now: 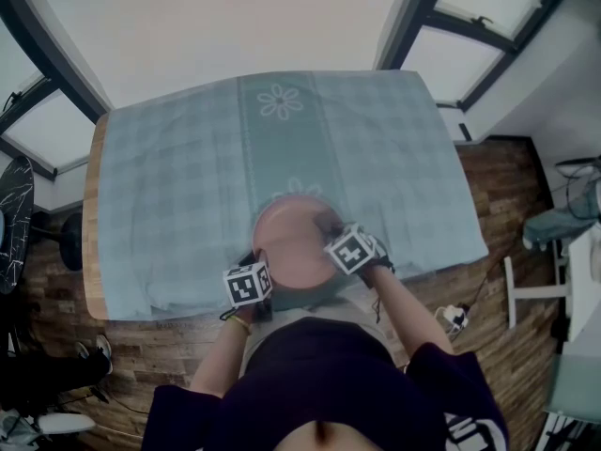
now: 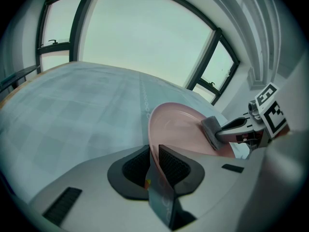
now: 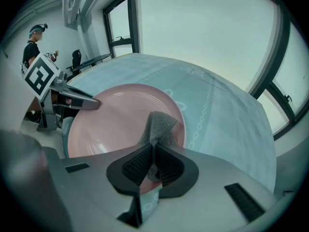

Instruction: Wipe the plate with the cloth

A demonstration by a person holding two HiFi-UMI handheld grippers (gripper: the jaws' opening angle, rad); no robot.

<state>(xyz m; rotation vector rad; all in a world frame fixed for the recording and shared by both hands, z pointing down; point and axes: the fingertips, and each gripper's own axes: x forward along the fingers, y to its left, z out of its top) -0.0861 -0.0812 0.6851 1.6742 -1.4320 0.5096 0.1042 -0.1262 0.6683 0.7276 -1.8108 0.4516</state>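
- The wiping looks to be under way: the right hand-held gripper [image 3: 152,167] is clenched on a bunched grey cloth [image 3: 159,123], whose free end meets the pink plate [image 1: 289,244] on its far right part, just inside the rim
- The left hand-held gripper [image 2: 157,166] is clamped on the plate's near-left rim, which I take as steadying it for the wipe
- The plate's face shows no crumbs, streaks or wet marks, so the pictures do not tell how much has been wiped; I would judge that most of the face, and the rim under the left pads, may be left to do
- The plate sits near the front edge of the counter [image 1: 91,228], on a pale blue checked tablecloth [image 1: 178,186] with a flower-patterned strip down the middle; otherwise the tablecloth is bare
- Around it: a wood-plank floor [image 1: 512,191], tall dark-framed windows [image 1: 493,12] at the far corners, and a person [image 3: 34,42] standing well back in the right gripper view
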